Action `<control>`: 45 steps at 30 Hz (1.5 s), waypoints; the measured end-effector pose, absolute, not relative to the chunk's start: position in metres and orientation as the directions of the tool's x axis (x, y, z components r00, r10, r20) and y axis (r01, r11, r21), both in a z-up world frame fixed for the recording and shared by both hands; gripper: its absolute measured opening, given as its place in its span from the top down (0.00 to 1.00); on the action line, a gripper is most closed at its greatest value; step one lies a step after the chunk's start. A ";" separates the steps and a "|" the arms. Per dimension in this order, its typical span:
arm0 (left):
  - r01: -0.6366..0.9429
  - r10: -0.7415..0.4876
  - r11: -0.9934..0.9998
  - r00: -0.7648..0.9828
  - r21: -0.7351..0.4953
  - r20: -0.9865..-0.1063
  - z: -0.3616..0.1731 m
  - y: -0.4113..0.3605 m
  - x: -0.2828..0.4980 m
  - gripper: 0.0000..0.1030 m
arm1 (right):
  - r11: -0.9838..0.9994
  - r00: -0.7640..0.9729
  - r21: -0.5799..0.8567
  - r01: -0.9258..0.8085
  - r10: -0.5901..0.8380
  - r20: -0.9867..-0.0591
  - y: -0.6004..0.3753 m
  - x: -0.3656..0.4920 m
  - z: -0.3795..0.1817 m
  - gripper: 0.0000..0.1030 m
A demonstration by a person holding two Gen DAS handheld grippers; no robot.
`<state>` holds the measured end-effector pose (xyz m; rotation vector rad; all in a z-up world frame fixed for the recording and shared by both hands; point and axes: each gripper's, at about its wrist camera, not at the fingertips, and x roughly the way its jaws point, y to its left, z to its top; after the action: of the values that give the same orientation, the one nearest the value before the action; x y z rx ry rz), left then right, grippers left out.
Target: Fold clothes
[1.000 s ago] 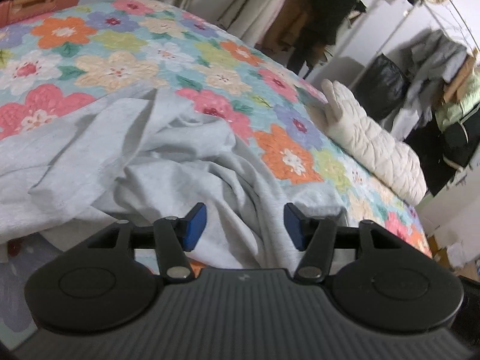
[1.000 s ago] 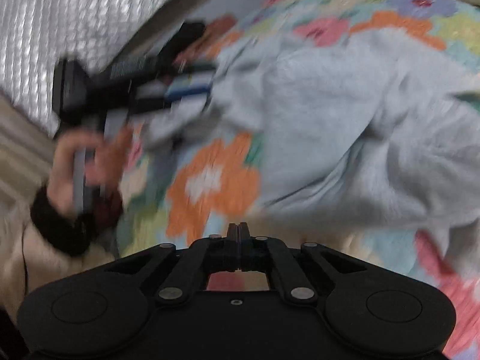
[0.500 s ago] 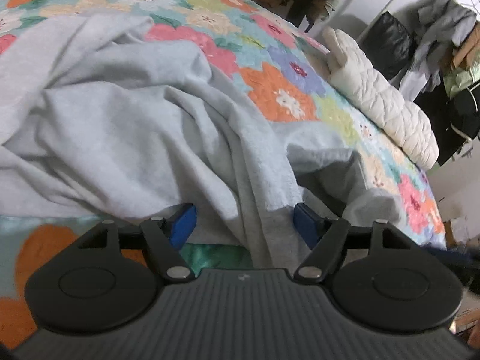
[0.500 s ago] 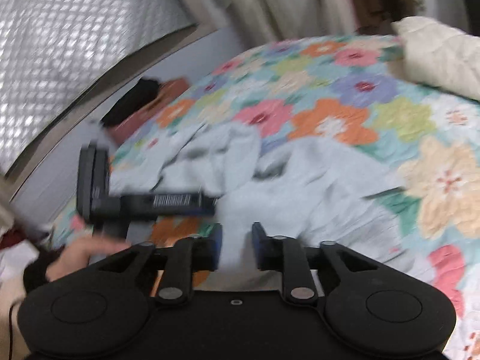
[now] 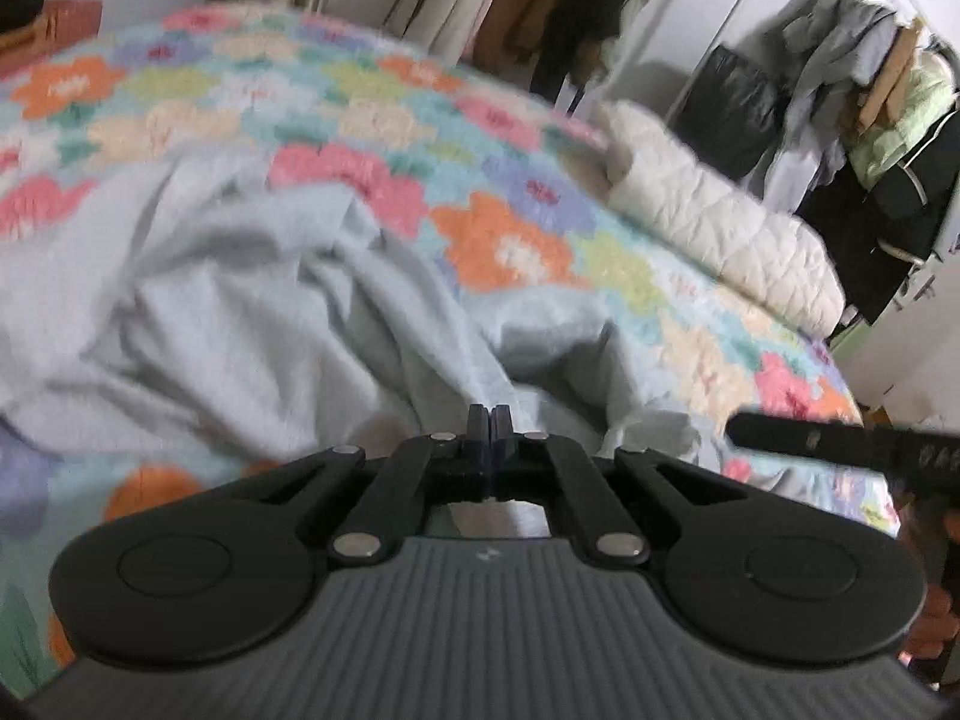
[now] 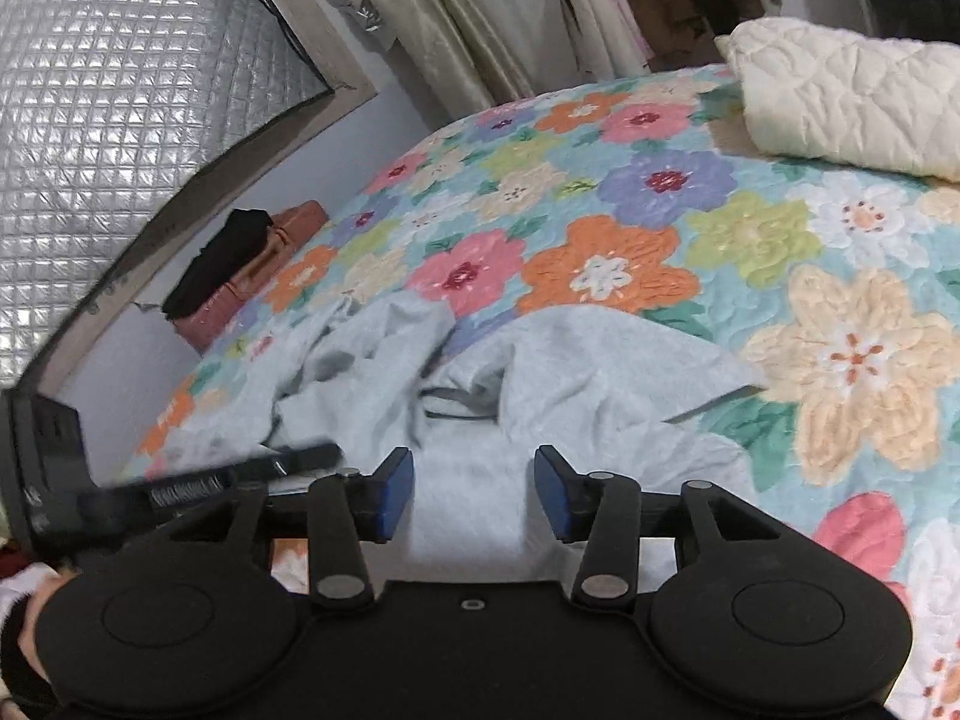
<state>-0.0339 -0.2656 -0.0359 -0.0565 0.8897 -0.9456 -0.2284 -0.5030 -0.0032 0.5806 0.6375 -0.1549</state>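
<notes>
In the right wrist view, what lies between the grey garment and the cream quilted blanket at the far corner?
Only bare floral bedspread: nothing rests on it between the grey garment and the cream quilted blanket. The right wrist view shows that stretch sharply.

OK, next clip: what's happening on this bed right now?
A person with a handheld gripper in each hand is working on a crumpled light grey garment lying on a floral quilt. The left gripper has its jaws shut, apparently pinching a fold of the garment's near edge. The right gripper is open, with the cloth lying between and beyond its jaws. No fold is made yet. A cream quilted blanket lies at the far side.
</notes>
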 end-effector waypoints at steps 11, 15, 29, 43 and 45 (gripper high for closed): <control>0.569 -0.748 0.585 0.103 -0.578 -0.655 -0.065 -0.263 -0.021 1.00 | 0.886 0.764 0.414 0.207 0.118 -0.634 -0.476 -0.165 0.001 0.47; 0.549 -0.720 0.615 0.098 -0.566 -0.687 -0.076 -0.255 -0.013 1.00 | 0.869 0.731 0.454 0.196 0.179 -0.659 -0.473 -0.126 -0.004 0.46; 0.545 -0.645 0.741 0.415 -0.393 -0.642 -0.025 -0.188 0.049 0.99 | 0.883 0.662 0.469 0.017 0.342 -0.667 -0.420 -0.114 -0.041 0.91; 0.579 -0.583 0.753 0.365 -0.313 -0.726 -0.033 -0.210 0.037 0.25 | 0.789 0.520 0.569 -0.231 0.595 -0.613 -0.365 -0.169 -0.075 0.91; 0.575 -0.519 0.780 0.371 -0.249 -0.770 -0.046 -0.223 0.036 0.18 | 0.765 0.489 0.595 -0.247 0.629 -0.604 -0.360 -0.178 -0.074 0.91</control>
<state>0.0356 -0.2228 -0.0457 0.0653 0.9623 -0.7016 -0.1778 -0.3605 -0.0742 0.4680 0.9146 0.5561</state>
